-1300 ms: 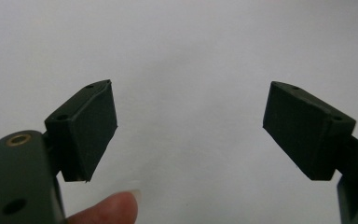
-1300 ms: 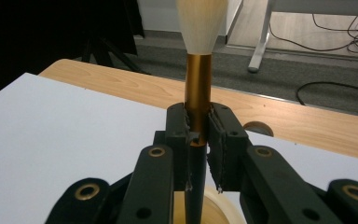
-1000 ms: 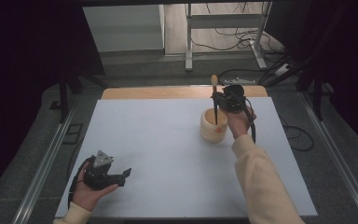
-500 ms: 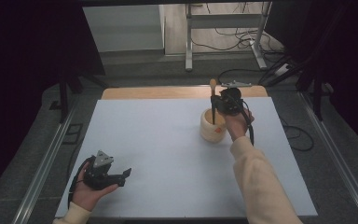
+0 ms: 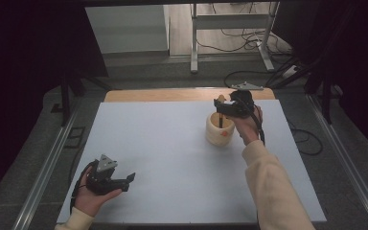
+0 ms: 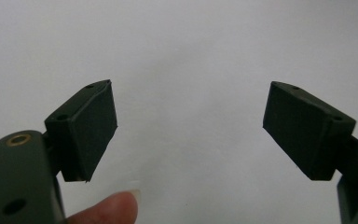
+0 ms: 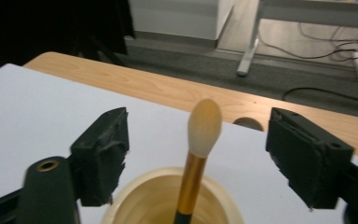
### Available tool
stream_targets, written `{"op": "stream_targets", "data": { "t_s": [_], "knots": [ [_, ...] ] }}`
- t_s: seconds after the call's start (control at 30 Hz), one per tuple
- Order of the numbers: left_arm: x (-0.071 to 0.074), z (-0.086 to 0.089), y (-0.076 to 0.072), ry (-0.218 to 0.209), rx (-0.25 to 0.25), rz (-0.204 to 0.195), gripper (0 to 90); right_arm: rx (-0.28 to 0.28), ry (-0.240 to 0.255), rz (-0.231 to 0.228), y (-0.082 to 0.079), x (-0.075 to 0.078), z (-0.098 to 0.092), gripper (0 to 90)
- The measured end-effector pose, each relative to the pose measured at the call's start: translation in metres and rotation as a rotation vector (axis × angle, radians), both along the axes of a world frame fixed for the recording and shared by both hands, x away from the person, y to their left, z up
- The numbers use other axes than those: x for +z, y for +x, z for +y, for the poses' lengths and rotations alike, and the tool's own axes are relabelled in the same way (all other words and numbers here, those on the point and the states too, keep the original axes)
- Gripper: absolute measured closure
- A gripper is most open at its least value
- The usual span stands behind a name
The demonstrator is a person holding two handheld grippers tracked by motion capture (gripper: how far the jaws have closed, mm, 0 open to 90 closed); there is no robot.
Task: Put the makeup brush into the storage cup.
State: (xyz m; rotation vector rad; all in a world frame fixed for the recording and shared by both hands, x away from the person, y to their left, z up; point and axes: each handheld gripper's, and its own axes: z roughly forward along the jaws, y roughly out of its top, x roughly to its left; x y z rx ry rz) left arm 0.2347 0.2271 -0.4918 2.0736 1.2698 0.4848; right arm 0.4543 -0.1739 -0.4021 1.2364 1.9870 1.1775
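Makeup brush [image 5: 220,115] stands upright in a cream cup [image 5: 219,130] on the far right part of the white surface [image 5: 172,148] in the high view, bristle end up. The right gripper [image 5: 222,106] hovers just over the cup's top, held by a hand in a cream sleeve; its fingers have just been opening and flank the brush without pressing on it. At the near left edge of the surface, well apart from the cup, the left gripper [image 5: 127,179] rests in the person's other hand, pointing right across the bare surface.

Left gripper view: both black fingers [image 6: 91,130] stand wide apart over plain white surface, with nothing between them. A fingertip of the holding hand shows at the bottom edge.

Right gripper view: the two fingers [image 7: 102,156] stand well apart, one on each side of the brush [image 7: 200,154]. Its pale rounded bristle head and gold ferrule rise between them, touching neither pad. The cup's [image 7: 135,196] round rim sits just below, and the wooden far edge [image 7: 168,91] of the surface runs behind.
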Motion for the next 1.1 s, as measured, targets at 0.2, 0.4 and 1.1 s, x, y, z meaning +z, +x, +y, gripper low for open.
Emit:
{"op": "stream_targets", "data": {
  "t_s": [0.2,0.4,1.1],
  "knots": [
    [0.000,0.000,0.000,0.000,-0.001,-0.001,18.2,0.018,-0.014,0.024,-0.002,0.001,0.000,14.9],
    [0.001,0.000,0.003,-0.008,-0.005,-0.001,18.2,0.044,-0.020,0.054,-0.004,0.003,-0.003,11.7],
    [0.003,-0.003,0.001,-0.010,-0.018,-0.016,18.3,0.070,-0.007,0.086,-0.029,0.012,-0.032,11.0]
  ]
}}
